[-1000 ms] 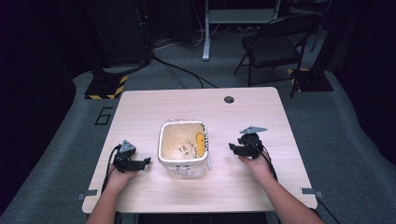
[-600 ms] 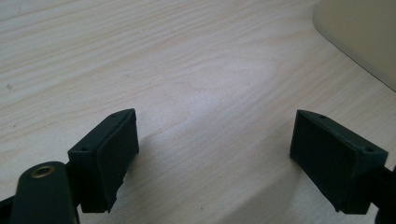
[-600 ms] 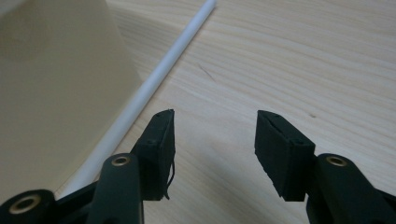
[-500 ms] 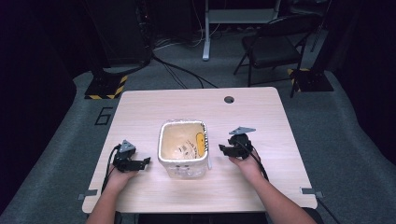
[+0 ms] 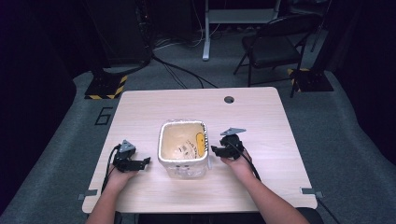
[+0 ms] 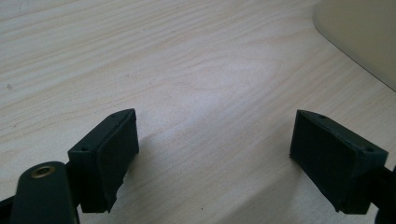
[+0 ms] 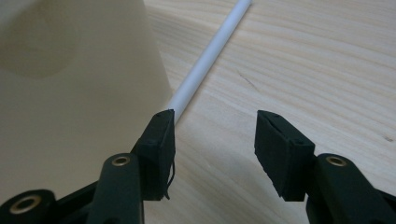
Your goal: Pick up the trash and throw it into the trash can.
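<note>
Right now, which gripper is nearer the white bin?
Right. The right gripper sits close beside the white bin's right wall, jaws open, next to a white rod lying on the table. The left gripper rests farther off on the bin's left, jaws open.

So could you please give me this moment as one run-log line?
left tongs: open, over bare table | right tongs: open, beside bin wall, near white rod | bin: upright, lined, nothing gripped
</note>
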